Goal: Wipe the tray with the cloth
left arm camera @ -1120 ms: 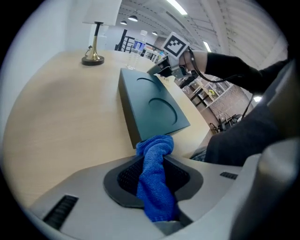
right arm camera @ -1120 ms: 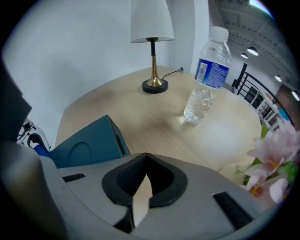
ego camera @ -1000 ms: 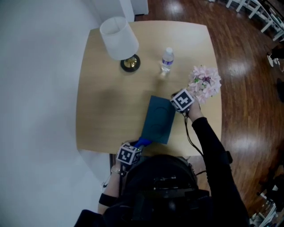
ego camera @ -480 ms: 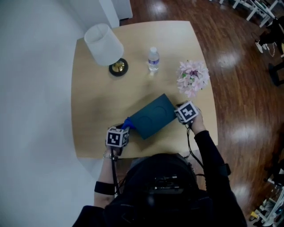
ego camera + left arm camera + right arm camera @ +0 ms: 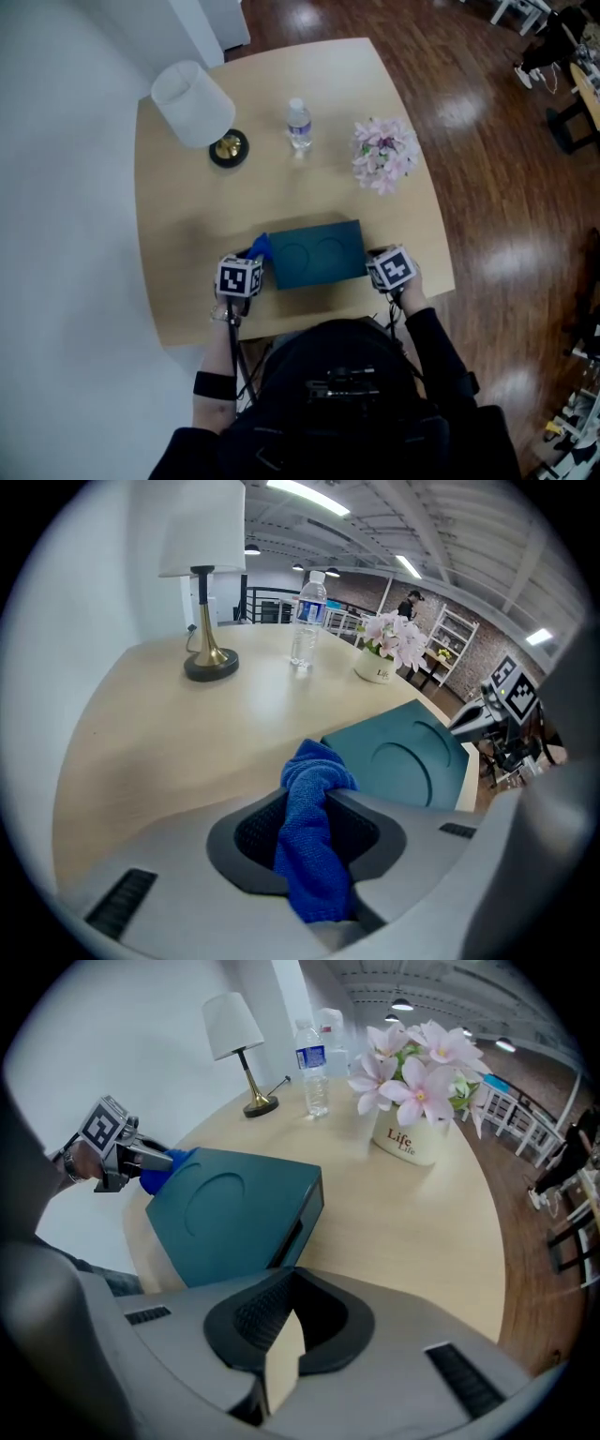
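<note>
Left claw (image 5: pixel 320 808) clamped on blue cloth (image 5: pixel 316 766), tray alongside.
Jaws pressed together on the cloth's middle; its bunched top sticks out past them, just beside the teal tray's (image 5: pixel 405 766) near corner, contact unclear. Tray face shows a round outline. Farther back on the pale wood surface (image 5: pixel 169 733): lamp (image 5: pixel 208 592), water bottle (image 5: pixel 305 621), potted pink flowers (image 5: pixel 388 649), all upright.

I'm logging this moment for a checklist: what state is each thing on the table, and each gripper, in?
left gripper: jaws shut on cloth
right gripper: jaws together, empty
cloth: bunched, by the tray's left end
tray: flat on table, ungripped
water bottle: upright, capped
lamp: upright
flowers: upright in pot
</note>
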Action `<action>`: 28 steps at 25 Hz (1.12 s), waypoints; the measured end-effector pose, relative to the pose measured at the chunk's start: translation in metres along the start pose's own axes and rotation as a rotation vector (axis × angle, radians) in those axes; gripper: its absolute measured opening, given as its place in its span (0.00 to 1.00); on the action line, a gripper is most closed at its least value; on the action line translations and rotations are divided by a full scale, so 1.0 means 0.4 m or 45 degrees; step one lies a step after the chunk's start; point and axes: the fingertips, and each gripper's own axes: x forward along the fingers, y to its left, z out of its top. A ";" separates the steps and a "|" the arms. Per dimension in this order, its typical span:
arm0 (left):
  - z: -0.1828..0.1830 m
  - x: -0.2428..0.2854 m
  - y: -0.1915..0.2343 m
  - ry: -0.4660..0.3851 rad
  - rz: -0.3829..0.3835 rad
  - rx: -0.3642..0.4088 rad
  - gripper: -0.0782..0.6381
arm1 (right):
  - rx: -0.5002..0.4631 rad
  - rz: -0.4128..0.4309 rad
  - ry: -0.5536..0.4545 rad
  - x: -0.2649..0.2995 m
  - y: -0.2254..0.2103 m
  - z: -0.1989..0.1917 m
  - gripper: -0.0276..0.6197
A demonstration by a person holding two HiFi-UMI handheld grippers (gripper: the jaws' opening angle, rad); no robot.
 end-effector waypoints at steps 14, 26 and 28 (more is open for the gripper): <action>0.043 0.006 0.046 -0.099 -0.001 -0.016 0.27 | -0.124 -0.059 -0.174 -0.042 0.109 0.098 0.05; -0.062 0.007 -0.108 0.099 -0.251 0.302 0.27 | -0.119 -0.060 -0.098 -0.041 0.103 0.097 0.05; -0.112 -0.007 -0.140 0.146 -0.315 0.360 0.27 | -0.096 -0.044 -0.112 -0.042 0.101 0.099 0.05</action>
